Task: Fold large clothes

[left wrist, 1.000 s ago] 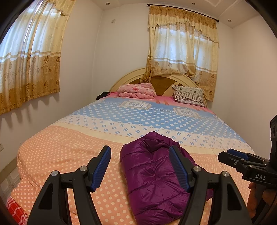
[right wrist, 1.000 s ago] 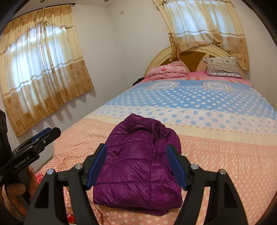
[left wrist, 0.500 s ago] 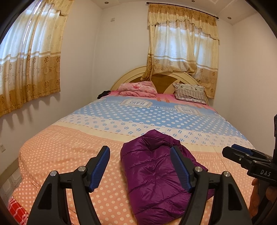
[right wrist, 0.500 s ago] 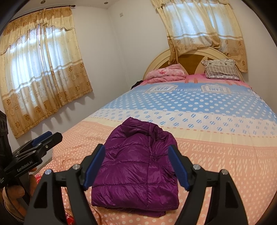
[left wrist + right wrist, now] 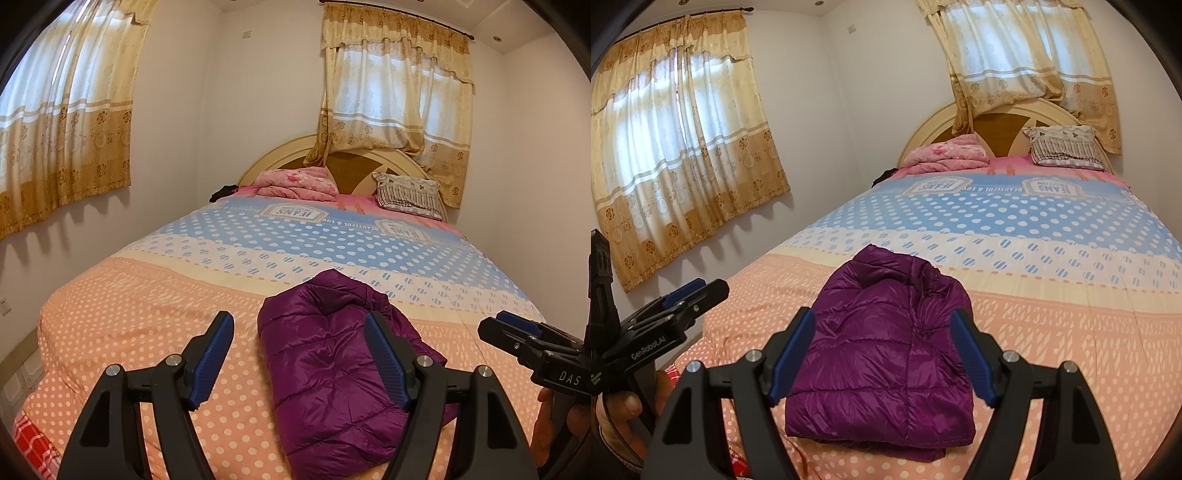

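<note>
So, quick rundown, closest stuff first:

Grippers: two. The left gripper (image 5: pixel 298 349) and the right gripper (image 5: pixel 882 347) both tilt down a bit toward the bed, side by side.
Jaws: spread wide on both, nothing pinched. They hang over the near end of the bed, not touching anything.
Hands: a bit of the hand (image 5: pixel 618 413) under the left gripper shows in the right wrist view, wrapped round the handle.
Jacket: one purple puffer jacket (image 5: pixel 886 343), folded into a chunky rectangle on the peach polka-dot part of the bed cover (image 5: pixel 1071 332), near the foot edge. Long axis runs foot to head of the bed, with the bunched collar end pointing at the headboard (image 5: pixel 354 162).
Further back: one folded pink blanket (image 5: pixel 299 182) and one patterned pillow (image 5: pixel 408 195) up by the headboard, well apart from the jacket.
Curtains: two sets, one curtained window (image 5: pixel 66 110) on the side wall, one more (image 5: pixel 397 85) behind the headboard.
</note>
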`<state>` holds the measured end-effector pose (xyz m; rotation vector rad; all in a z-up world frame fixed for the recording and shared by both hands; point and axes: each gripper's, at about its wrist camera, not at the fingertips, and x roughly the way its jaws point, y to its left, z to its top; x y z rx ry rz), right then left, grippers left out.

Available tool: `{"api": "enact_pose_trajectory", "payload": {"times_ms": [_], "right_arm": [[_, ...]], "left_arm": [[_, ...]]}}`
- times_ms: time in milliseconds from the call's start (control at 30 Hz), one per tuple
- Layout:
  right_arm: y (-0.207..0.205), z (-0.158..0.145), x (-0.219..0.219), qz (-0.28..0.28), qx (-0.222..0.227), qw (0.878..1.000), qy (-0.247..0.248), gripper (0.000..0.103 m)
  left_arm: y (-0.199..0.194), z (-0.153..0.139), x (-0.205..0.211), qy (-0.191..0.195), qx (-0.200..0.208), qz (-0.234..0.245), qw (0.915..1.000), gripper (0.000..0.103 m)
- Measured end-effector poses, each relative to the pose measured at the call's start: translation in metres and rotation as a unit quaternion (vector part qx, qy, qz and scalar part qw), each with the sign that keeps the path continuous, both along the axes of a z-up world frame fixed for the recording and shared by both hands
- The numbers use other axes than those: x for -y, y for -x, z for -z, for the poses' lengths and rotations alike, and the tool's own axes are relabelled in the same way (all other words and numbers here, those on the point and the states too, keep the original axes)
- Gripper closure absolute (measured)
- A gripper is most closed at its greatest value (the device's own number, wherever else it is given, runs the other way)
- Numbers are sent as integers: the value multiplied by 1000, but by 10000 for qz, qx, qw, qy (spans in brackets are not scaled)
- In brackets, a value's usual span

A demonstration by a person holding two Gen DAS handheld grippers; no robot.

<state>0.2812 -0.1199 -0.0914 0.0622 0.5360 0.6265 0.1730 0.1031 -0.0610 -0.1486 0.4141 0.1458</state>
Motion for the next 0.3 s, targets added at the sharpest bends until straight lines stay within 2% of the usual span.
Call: {"api": "enact_pose_trajectory", "payload": {"times_ms": [300], "right_arm": [[1,5,-1,5,-49,10000,31,25]], "left_arm": [[-3,6,8,-167,-77,35,9998,30]]}}
